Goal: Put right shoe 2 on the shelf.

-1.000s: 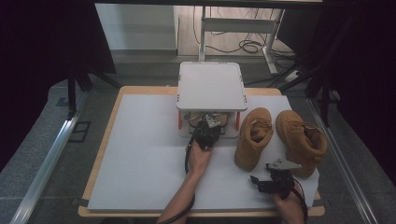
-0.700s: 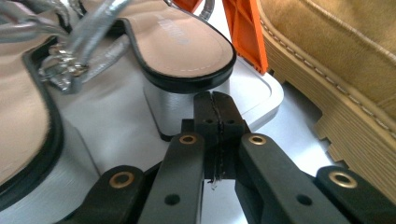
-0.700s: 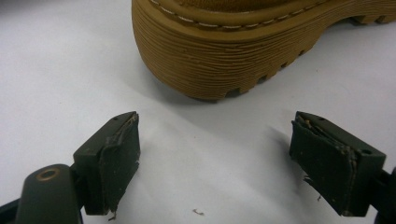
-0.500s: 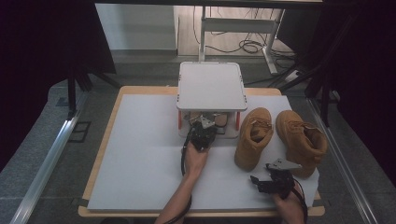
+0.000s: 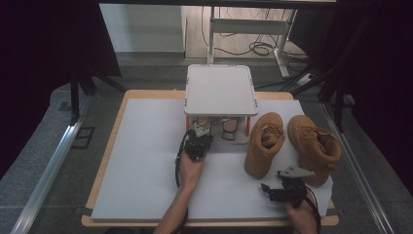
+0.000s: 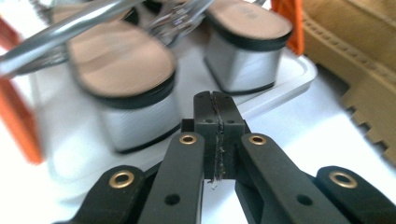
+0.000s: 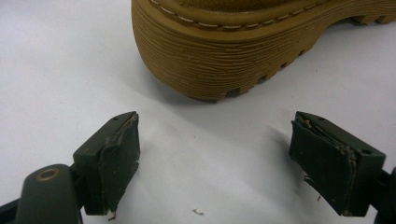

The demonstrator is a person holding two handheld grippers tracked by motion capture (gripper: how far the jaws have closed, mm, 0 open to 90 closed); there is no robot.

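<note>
Landmark: the small two-level shoe rack (image 5: 220, 92), white top shelf on orange posts, standing at the far middle of the desk (image 5: 141, 165).

Left hand-held gripper (image 5: 197, 141) is sitting right at the rack's front edge, pointing in toward the lower shelf. Its pads are pressing flat against each other with nothing between them; the left gripper view shows the closed tip (image 6: 215, 112) just short of the lower tray's rim.

A pair of block-heeled sandals (image 6: 126, 88) with silver heels and tan insoles is lying on the lower shelf of the rack, under the top plate. In the left gripper view one sandal is lying just left of the closed tip, and the second (image 6: 247, 42) further back and to the right. The near one is blurring.

Right of the rack, two tan work boots are standing on the desk: the nearer boot (image 5: 263, 144) just beside the rack's right post, the other boot (image 5: 316, 146) further right.

Right hand-held gripper (image 5: 285, 190) is resting near the front edge of the desk, well apart from the rack, in front of the boots. Its fingers (image 7: 109, 158) are standing spread wide, empty, with a boot's ridged sole (image 7: 224, 56) just ahead of them.
</note>
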